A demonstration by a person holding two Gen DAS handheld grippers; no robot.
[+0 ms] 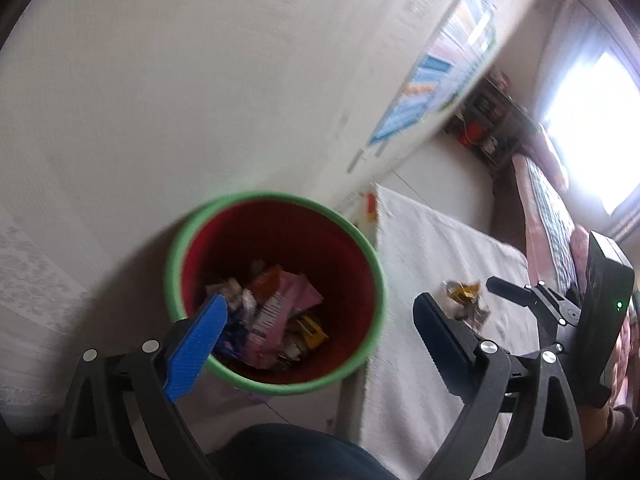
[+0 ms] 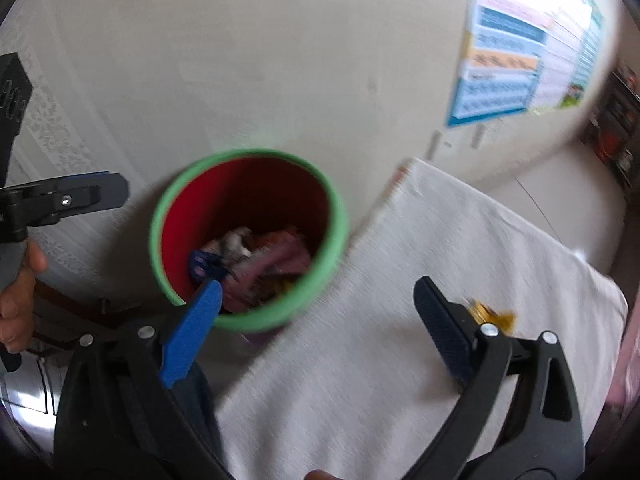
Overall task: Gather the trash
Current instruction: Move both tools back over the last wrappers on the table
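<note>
A red bin with a green rim (image 1: 276, 200) stands on the floor by the wall and holds several wrappers (image 1: 276, 312). It also shows in the right wrist view (image 2: 340, 216). My left gripper (image 1: 320, 320) is open and empty above the bin's near edge. My right gripper (image 2: 316, 304) is open and empty, over the bin's right side and the white cloth (image 2: 400, 320). A yellow wrapper (image 1: 464, 290) lies on the cloth; it also shows in the right wrist view (image 2: 494, 314), behind my right finger. The right gripper also appears in the left wrist view (image 1: 540, 300).
A white wall (image 1: 200, 80) with a colourful poster (image 2: 512, 60) is behind the bin. A dark shelf (image 1: 492, 120) stands at the far end. A bed with pink bedding (image 1: 544, 208) runs beside the cloth (image 1: 440, 280).
</note>
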